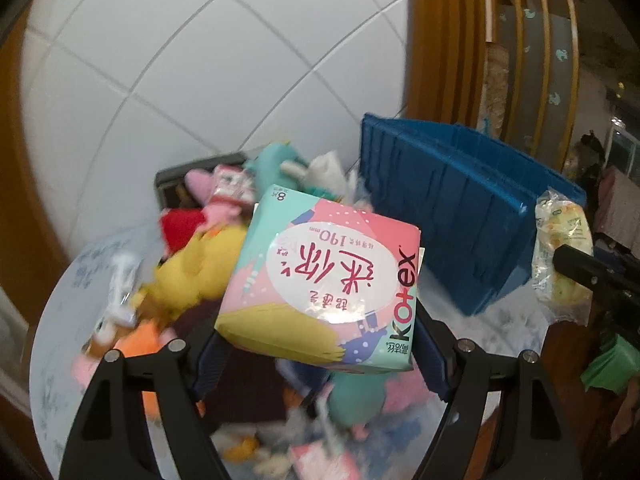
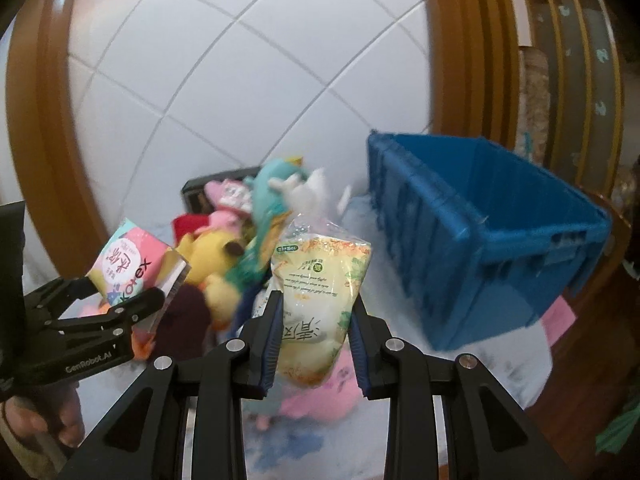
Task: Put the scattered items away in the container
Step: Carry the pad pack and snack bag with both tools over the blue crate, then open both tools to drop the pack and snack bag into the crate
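Above the table's toy pile [image 1: 192, 264], my left gripper [image 1: 320, 344] clamps its jaws on the Kotex pack [image 1: 324, 280]; my right gripper [image 2: 316, 332] grips the tissue pack [image 2: 316, 304], blue bin [image 2: 488, 232] at the far right edge.

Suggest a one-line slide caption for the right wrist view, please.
Right gripper holds a tissue pack near the blue crate; left gripper holds a Kotex pack.

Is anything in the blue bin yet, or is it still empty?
Looks empty as far as visible: the right wrist view shows only bare inner walls of the blue bin. Its floor is hidden behind the near wall, so cannot tell fully.
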`<state>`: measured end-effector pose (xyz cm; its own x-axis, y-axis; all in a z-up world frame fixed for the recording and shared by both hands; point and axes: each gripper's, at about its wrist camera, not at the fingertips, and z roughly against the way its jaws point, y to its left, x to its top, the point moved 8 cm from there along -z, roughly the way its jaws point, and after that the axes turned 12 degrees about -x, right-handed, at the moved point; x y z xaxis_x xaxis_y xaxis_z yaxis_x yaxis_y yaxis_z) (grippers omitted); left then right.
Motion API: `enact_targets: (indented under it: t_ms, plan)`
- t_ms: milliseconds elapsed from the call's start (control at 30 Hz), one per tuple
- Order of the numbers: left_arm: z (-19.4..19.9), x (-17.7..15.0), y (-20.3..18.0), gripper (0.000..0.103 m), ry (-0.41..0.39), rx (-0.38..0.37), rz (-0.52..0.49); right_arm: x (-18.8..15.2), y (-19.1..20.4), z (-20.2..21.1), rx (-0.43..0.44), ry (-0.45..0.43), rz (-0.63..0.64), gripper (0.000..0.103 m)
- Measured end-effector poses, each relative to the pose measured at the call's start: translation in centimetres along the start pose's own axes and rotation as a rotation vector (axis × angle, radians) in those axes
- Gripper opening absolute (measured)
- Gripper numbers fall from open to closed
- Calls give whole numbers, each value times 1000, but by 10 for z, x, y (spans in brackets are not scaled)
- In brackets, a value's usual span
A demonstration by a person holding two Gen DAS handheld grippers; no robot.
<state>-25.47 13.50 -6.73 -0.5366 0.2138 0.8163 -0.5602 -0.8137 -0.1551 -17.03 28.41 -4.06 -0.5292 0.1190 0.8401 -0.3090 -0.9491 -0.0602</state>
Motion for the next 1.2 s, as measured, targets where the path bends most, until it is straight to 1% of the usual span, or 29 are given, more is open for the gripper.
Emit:
enact_targets:
  t_ms: [167,267,333,400,500,533,600,667,767,833,900,1000,1033,1100,1167,1200]
  plan:
    - [-36,42,-40,79,-19,-42,-39,32,-58,-17,-34,-29,-54,30]
    - [-58,66,-74,79,-39,-53,-67,53,-102,-32,-63,-52,-75,30]
    - [-76,84,-99,79,-52,-68,-76,65,-125,-48,-71,-60,-76,30]
    - [-100,106,-128,79,-64,-70,-79,79,-152,-69,-84,-68,-64,30]
    - [-136,135,-166,79,-85,-47,-70,101,-195,-108,-82,-79,-50,30]
    - [-150,143,-178,79,-81,-43,-53,108,-208,-124,-74,-80,-44,30]
    - [-177,158,-202,79,-60,-63,-27,119,-238,-151,-61,-68,-35,30]
    - [-206,170,-226,79,-26,-63,-12,126,-265,-167,-50,-53,-29,30]
    - [-242,174,-254,79,21,-50,-10,132,-300,-193,-25,-25,-28,30]
    - [-260,172,-265,79,51,-40,-13,134,-320,-210,-12,-9,-29,30]
    - [-277,167,-272,79,89,-31,-12,132,-331,-220,6,3,-36,30]
    - [-291,163,-277,81,125,-19,-5,128,-344,-240,22,31,-45,31]
    - [-294,162,-276,82,128,-9,-7,127,-348,-246,26,39,-48,31]
    - [-297,161,-277,89,131,16,-18,123,-351,-255,35,55,-49,33]
    - [-297,162,-277,96,126,23,-24,120,-352,-262,38,66,-47,43]
    - [-297,163,-277,99,122,27,-27,119,-351,-262,37,69,-46,46]
